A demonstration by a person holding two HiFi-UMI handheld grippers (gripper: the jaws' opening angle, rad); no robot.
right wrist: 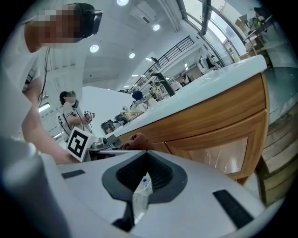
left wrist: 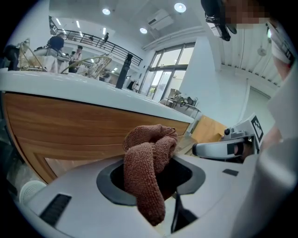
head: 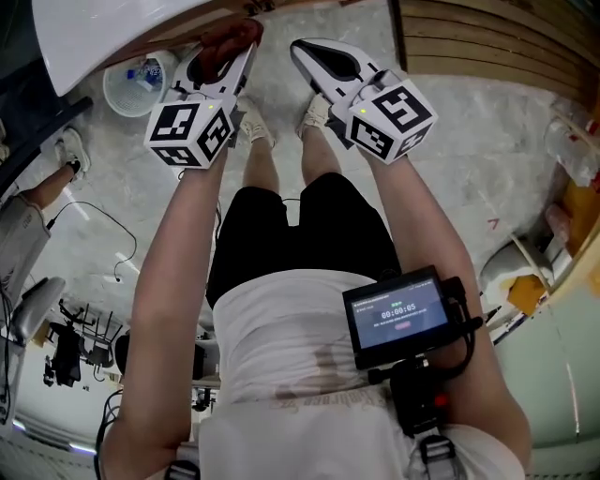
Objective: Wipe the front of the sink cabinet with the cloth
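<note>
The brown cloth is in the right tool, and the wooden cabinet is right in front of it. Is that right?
Not quite. The brown cloth is in the left tool, not the right one. The left gripper view shows it pinched there and hanging down. The right tool holds no cloth. The wooden cabinet is right in front, just as you said.

The cloth (left wrist: 148, 172) fills the left gripper (left wrist: 156, 169), its pinched part lost in the dark throat between the jaws. Ahead of that gripper, the cabinet (left wrist: 70, 125) runs off the picture's edge; in the head view the counter (head: 112, 28) covers nearly all of it. Through the slit below the right gripper (right wrist: 145, 174), a pale scrap (right wrist: 141, 197) with a blue spot is too small to name.
</note>
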